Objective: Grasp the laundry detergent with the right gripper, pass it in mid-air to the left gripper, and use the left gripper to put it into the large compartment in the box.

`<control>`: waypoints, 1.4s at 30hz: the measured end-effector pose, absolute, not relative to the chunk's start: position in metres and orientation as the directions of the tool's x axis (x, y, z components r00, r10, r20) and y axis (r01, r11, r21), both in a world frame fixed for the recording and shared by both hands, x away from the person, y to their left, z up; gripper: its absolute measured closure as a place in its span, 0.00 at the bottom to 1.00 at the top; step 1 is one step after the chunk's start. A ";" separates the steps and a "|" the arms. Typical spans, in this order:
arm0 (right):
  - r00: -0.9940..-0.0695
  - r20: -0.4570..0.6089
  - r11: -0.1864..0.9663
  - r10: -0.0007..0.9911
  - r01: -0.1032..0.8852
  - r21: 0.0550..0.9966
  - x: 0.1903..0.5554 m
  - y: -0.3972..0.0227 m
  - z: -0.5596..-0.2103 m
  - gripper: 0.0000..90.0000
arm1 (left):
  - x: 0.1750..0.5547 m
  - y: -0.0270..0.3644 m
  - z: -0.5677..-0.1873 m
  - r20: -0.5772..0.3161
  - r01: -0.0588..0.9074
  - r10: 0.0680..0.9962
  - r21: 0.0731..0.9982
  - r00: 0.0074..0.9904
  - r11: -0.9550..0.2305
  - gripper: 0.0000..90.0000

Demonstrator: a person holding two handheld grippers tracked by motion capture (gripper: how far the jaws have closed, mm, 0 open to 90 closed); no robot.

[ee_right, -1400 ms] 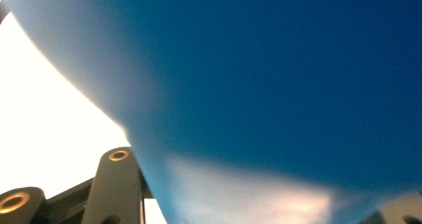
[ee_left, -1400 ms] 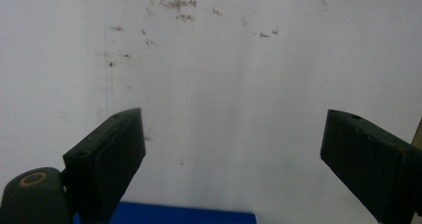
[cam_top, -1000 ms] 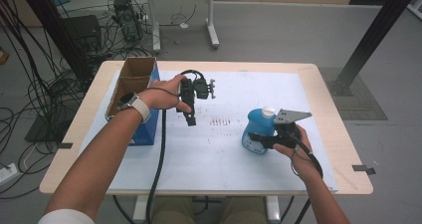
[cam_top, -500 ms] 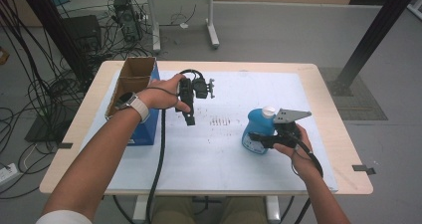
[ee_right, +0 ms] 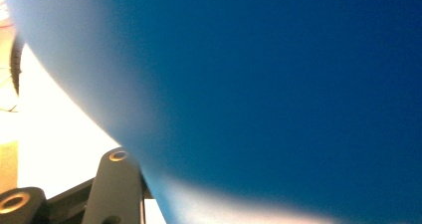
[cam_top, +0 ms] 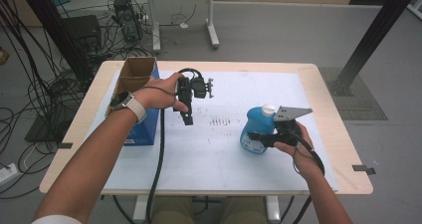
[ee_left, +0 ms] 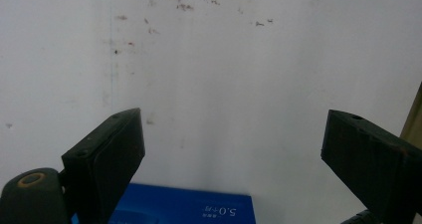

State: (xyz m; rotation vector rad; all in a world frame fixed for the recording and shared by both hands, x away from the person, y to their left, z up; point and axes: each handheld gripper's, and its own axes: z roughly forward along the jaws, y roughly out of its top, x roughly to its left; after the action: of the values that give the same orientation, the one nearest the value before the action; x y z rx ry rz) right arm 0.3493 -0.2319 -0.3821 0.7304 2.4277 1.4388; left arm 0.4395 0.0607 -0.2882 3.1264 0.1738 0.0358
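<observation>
Your left gripper (cam_top: pixel 187 115) hangs above the white sheet (cam_top: pixel 224 154), left of centre, held in your left hand (cam_top: pixel 158 93) w/ jaws pointing down toward the near side. In the left gripper view the jaws stand wide apart w/ nothing between them, just the marked white sheet beyond and the top of the blue box (ee_left: pixel 184 209) at the near edge. That blue box (cam_top: pixel 144 127) sits at the table's left side w/ an open cardboard box (cam_top: pixel 132 77) standing on or right behind it; can't tell which.

Your right gripper (cam_top: pixel 259 137) is on the right side of the sheet, pressed against the blue bottle (cam_top: pixel 256 129) w/ white cap (cam_top: pixel 269 109), which stands upright on the sheet. Jaws reach around the bottle's lower body. The right gripper view is nearly all blurred blue bottle (ee_right: pixel 278 84) right up against the lens, w/ one jaw at its edge. Looks closed on the bottle, no gap visible. Your right hand (cam_top: pixel 298 144) grips from the near-right.
</observation>
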 end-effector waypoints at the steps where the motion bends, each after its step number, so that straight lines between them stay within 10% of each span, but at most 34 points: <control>1: -0.853 0.056 0.400 0.518 0.300 0.866 0.349 -0.231 -0.380 0.48 | 0.439 0.061 -0.287 0.023 0.113 0.113 0.012 0.993 -0.994 0.11; 42: -0.959 0.072 0.505 0.275 0.208 0.837 0.362 -0.184 -0.319 0.49 | 0.413 0.066 -0.229 0.003 0.089 0.089 0.002 0.996 -0.996 0.12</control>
State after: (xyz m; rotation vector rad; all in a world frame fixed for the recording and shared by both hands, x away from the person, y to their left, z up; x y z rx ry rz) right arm 0.3623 -0.1835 -0.3192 0.4288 2.6639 1.4670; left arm 0.4132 0.0664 -0.2290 3.1363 0.1405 0.0052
